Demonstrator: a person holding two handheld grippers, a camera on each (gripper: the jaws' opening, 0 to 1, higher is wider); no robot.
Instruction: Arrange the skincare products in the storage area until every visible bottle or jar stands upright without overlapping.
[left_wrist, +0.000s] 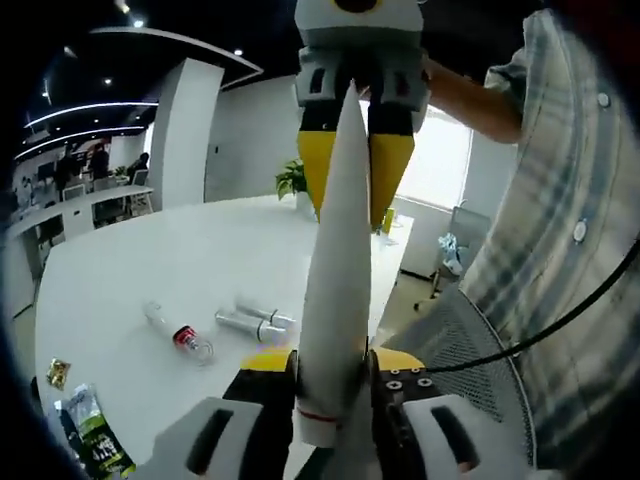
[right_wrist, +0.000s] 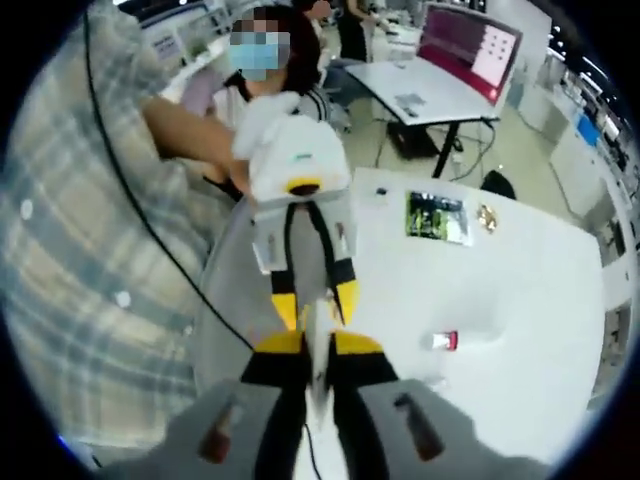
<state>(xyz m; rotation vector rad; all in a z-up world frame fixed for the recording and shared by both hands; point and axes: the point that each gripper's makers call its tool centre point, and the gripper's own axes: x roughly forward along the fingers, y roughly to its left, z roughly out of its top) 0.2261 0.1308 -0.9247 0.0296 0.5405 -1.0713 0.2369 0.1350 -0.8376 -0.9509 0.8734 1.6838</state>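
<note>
White table (left_wrist: 180, 270) in an open office carries the loose products, with desks and ceiling lights behind it in the left gripper view. Above the table a white tube (left_wrist: 338, 270) is held in the air between both tools: the left gripper (left_wrist: 335, 385) is clamped on its wide lower end, where a thin red line rings it, and the right gripper (left_wrist: 357, 190) comes in from the top of that view with its yellow-tipped jaws closed on the tube's narrow end. In the right gripper view the right gripper (right_wrist: 318, 360) pinches the tube (right_wrist: 320, 335) edge-on, facing the left gripper (right_wrist: 312, 290) and the hand (right_wrist: 262, 150) that holds it. On the table a clear bottle (left_wrist: 180, 335) with a red band lies on its side, and just beside it two small silver tubes (left_wrist: 255, 320) lie flat, close together. A green packet (left_wrist: 95, 435) and a small gold sachet (left_wrist: 58, 373) rest near the table's edge. A person's plaid shirt (left_wrist: 560, 220) stands close by.
</note>
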